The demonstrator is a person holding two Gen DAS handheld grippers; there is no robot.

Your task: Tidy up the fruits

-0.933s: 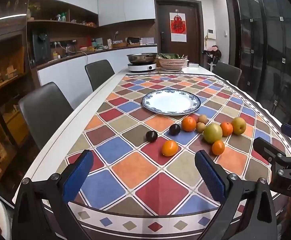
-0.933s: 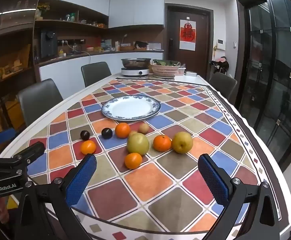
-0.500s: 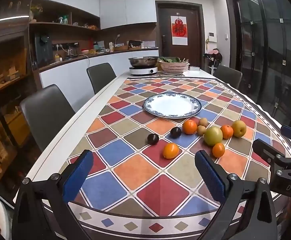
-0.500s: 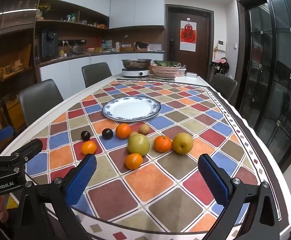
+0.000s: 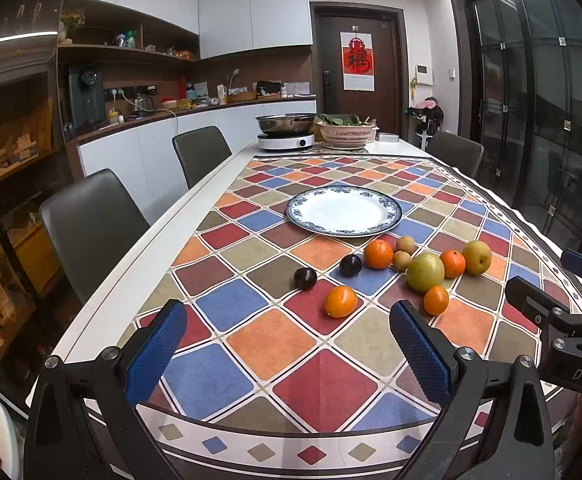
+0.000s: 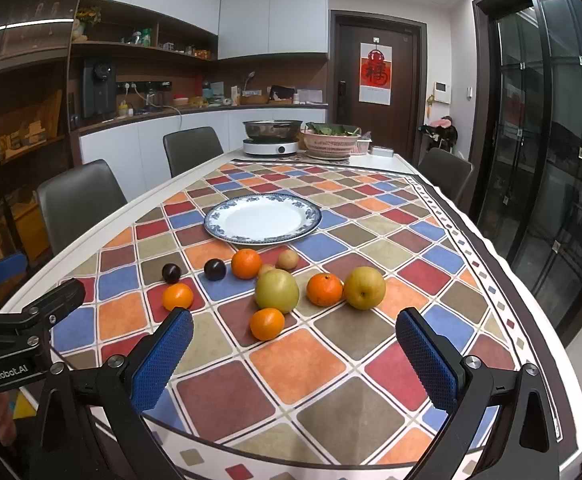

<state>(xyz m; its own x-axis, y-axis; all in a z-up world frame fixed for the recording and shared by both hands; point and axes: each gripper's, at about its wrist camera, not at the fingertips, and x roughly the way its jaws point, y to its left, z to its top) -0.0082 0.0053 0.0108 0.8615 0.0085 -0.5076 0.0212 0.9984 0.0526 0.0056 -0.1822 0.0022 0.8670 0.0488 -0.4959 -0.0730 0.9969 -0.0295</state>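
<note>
An empty white plate with a blue rim [image 5: 343, 211] [image 6: 263, 219] rests mid-table on the chequered cloth. In front of it lie loose fruits: two dark plums [image 5: 305, 278] [image 5: 350, 265], several oranges [image 5: 340, 301] [image 6: 267, 323], a green pear [image 5: 425, 272] [image 6: 277, 290], a yellow pear [image 5: 476, 257] [image 6: 364, 288] and two small brown fruits [image 5: 405, 244]. My left gripper [image 5: 287, 350] hovers open over the table's near edge, short of the fruits. My right gripper [image 6: 295, 354] is open too, just before the nearest orange. Neither holds anything.
Grey chairs [image 5: 91, 224] [image 5: 201, 154] line the left side, and one [image 5: 455, 154] stands at the far right. An induction cooker with a steel pot [image 5: 286, 130] and a pink basket of greens [image 5: 347, 130] sit at the far end. Glass doors [image 6: 551, 152] run along the right.
Both views have tilted up slightly, so the fruits and plate sit lower in frame. Both grippers remain open and nothing on the table has moved.
</note>
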